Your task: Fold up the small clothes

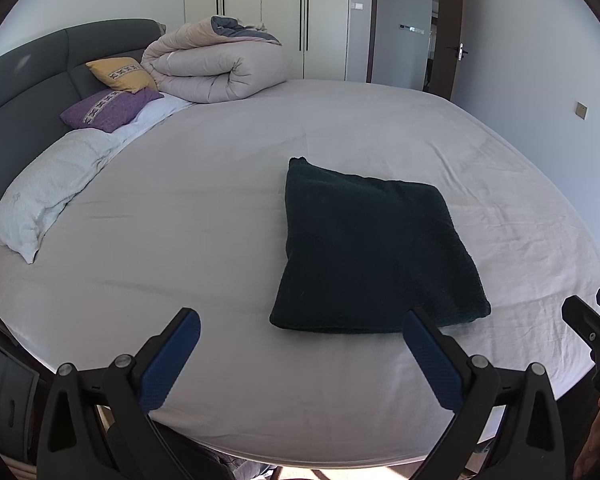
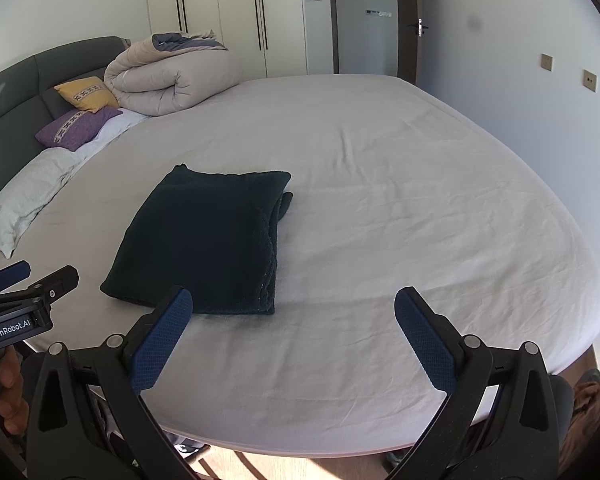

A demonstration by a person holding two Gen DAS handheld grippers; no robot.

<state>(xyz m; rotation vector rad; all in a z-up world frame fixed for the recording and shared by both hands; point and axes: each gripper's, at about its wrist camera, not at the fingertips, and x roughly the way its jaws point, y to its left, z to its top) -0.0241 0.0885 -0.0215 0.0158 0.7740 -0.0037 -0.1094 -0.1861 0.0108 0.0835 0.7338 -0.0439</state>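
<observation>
A dark green garment [image 1: 372,256] lies folded into a thick rectangle on the bed sheet [image 1: 180,208]; it also shows in the right wrist view [image 2: 208,240]. My left gripper [image 1: 300,320] is open and empty, just in front of the garment's near edge, above the sheet. My right gripper [image 2: 292,300] is open and empty, to the right of the garment's near corner. The right gripper shows at the right edge of the left wrist view [image 1: 592,320]. The left gripper shows at the left edge of the right wrist view [image 2: 24,280].
A rolled beige duvet [image 1: 216,68], a yellow cushion [image 1: 120,74], a purple cushion [image 1: 108,110] and a white pillow [image 1: 48,192] lie by the grey headboard [image 1: 24,80]. Wardrobes and an open door stand behind. The bed's near edge is below my grippers.
</observation>
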